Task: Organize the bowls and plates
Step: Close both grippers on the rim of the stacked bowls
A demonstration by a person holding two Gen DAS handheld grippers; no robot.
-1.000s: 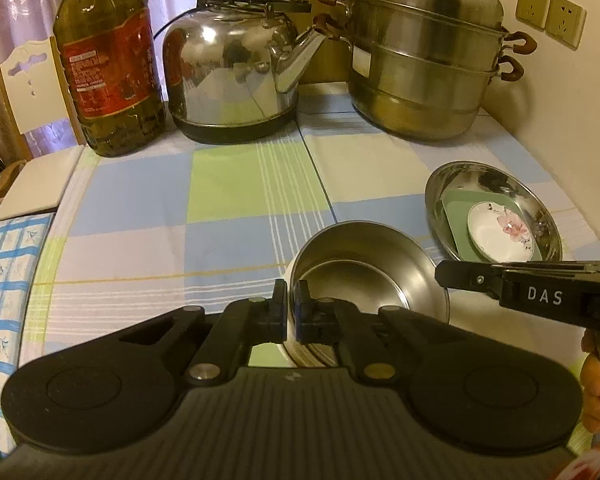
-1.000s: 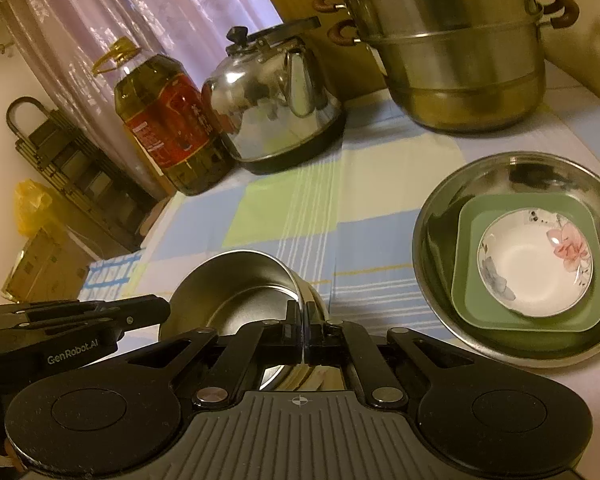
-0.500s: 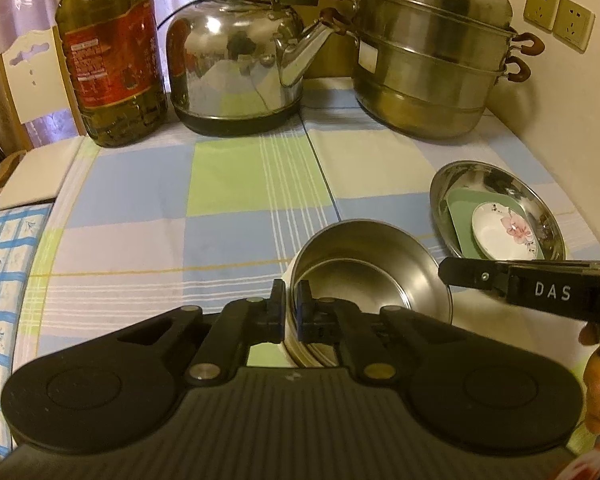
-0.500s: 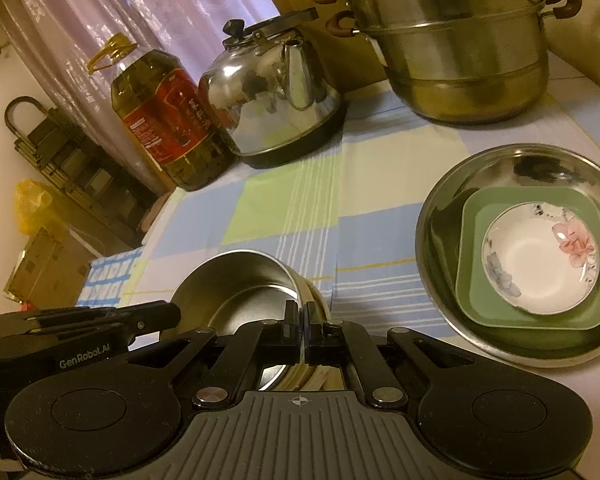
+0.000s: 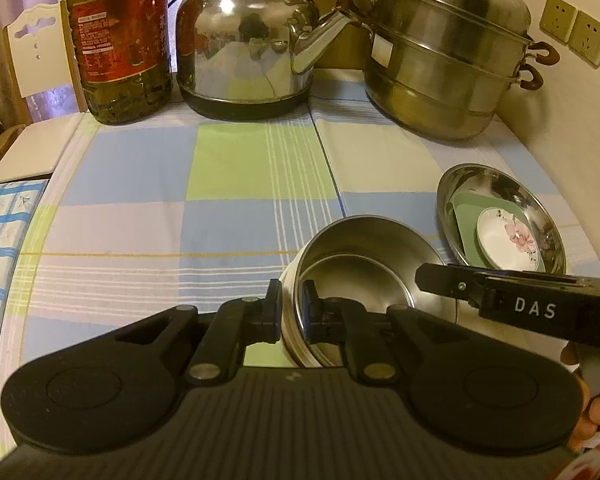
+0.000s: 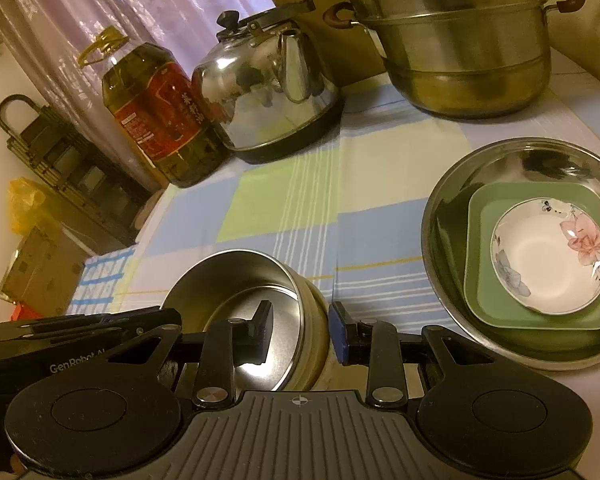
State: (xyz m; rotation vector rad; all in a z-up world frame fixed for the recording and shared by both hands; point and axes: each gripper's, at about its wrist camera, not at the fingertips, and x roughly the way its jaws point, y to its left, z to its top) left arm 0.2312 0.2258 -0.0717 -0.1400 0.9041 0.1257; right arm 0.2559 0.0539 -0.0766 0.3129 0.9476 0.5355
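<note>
A steel bowl with a cream outer wall stands on the checked tablecloth near the front edge. My left gripper has its fingers slightly apart, one on each side of the bowl's left rim. My right gripper is open, its fingers wide on either side of the bowl's right wall. To the right a large steel plate holds a green square plate with a small white flowered dish on it.
At the back stand an oil bottle, a steel kettle and a stacked steamer pot. A wall with sockets lies on the right. A white board lies at the left edge.
Both grippers were shut on the bowl's rim; now both have opened, the right one wide. The bowl stays where it was. Both cameras have moved slightly forward.
</note>
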